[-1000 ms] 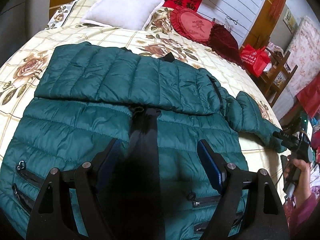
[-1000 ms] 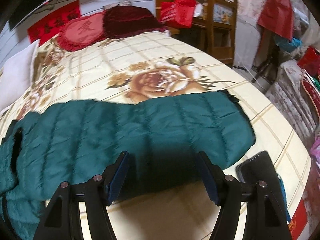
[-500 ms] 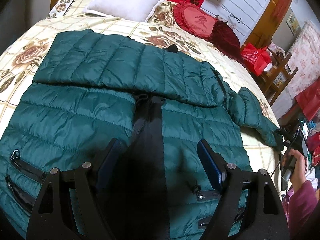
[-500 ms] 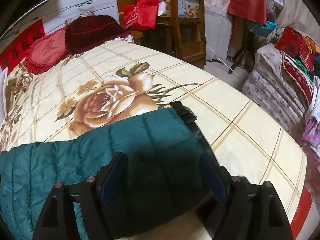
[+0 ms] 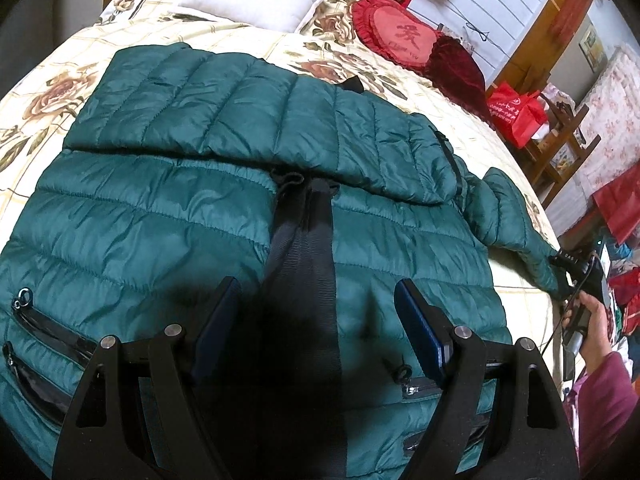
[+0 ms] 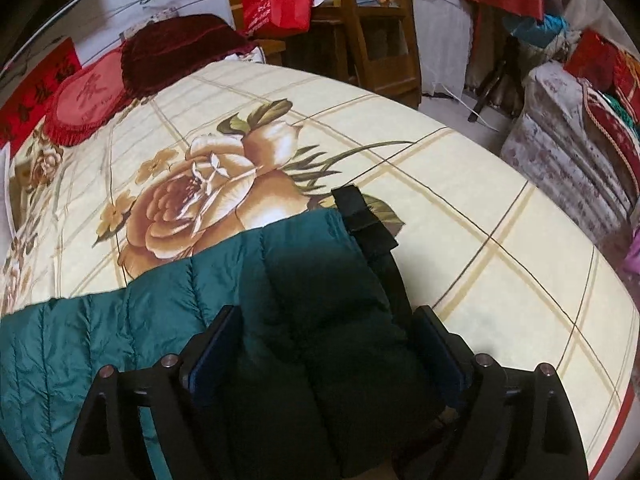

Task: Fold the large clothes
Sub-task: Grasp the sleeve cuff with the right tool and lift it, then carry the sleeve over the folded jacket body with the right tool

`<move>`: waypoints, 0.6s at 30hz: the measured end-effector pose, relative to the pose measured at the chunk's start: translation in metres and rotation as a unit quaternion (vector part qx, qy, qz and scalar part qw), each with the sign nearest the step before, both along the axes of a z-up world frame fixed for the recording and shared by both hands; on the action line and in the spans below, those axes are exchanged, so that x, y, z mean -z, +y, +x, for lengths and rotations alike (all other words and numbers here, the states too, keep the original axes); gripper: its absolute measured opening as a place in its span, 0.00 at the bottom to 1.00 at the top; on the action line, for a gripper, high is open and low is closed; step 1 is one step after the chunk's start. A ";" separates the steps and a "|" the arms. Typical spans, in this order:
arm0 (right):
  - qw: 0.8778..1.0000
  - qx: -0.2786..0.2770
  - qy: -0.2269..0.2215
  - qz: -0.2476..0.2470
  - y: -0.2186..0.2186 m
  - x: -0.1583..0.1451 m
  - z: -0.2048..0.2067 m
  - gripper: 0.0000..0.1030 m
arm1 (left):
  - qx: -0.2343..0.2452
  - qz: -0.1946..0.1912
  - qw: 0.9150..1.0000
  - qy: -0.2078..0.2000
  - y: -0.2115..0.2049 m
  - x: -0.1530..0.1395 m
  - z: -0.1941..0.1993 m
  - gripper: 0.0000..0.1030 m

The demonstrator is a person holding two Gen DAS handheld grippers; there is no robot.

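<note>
Left view: I see one green jacket [image 5: 168, 216] spread mid-bed [image 5: 52, 80], one sleeve folded across; left gripper [image 5: 320, 320] open above its hem. Right view: right gripper [image 6: 324, 344] just opened wider, straddling one sleeve cuff [image 6: 320, 280] near the bed's right edge, not pinching.

the left gripper [image 5: 318, 322] points steeply down, its jaws standing wide apart with nothing pressed between the blue pads. the right gripper [image 6: 326, 354] also tilts steeply down; its jaws have just been opening and stand wide, pads pressing nothing. at the far right, the right hand [image 5: 594, 320] grasps its gripper's handle, a maroon sleeve [image 5: 604, 404] behind it.
</note>
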State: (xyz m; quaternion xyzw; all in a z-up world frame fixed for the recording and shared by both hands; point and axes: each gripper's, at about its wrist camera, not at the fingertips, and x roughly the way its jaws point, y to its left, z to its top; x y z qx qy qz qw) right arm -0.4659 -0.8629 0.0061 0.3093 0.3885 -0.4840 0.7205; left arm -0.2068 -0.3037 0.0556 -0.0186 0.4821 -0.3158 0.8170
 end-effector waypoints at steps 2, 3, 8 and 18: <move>1.000 -0.008 -0.001 -0.001 0.003 -0.001 0.001 0.76 | -0.001 0.000 1.000 0.000 0.001 0.000 -0.001 0.77; 1.000 -0.015 -0.002 -0.003 0.006 -0.003 0.002 0.70 | -0.001 0.000 1.000 0.000 0.001 -0.001 -0.001 0.77; 0.996 -0.061 -0.057 0.001 0.022 -0.019 0.000 0.16 | -0.001 -0.007 1.000 -0.005 0.003 -0.005 -0.003 0.77; 0.981 -0.136 -0.134 -0.032 0.090 -0.081 0.018 0.13 | 0.000 -0.009 0.998 -0.056 0.015 -0.032 -0.018 0.77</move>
